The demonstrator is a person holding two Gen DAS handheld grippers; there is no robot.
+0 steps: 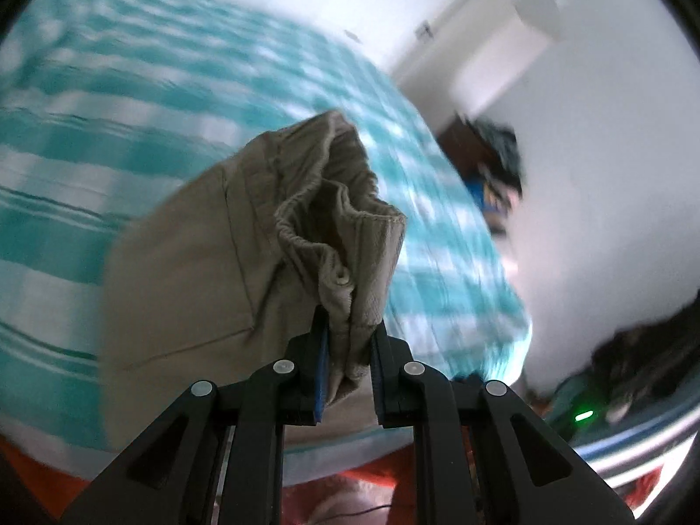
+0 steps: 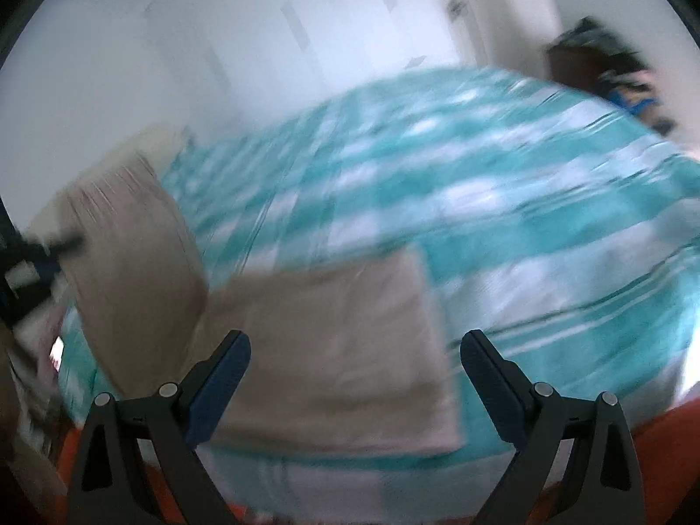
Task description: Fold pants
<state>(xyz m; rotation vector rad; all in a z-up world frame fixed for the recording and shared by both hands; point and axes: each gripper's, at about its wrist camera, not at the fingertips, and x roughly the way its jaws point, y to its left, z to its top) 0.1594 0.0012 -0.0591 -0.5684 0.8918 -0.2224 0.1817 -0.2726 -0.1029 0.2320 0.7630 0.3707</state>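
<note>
Left gripper (image 1: 348, 350) pinches the khaki pants (image 1: 210, 262) at the bunched waistband; the thick wad may slip free. Right gripper (image 2: 355, 376) jaws spread, empty.

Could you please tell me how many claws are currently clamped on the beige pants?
1. The left claw is shut on the bunched waistband of the beige pants. The right claw hangs open above the flat part on the checked bedspread, gripping nothing.
</note>
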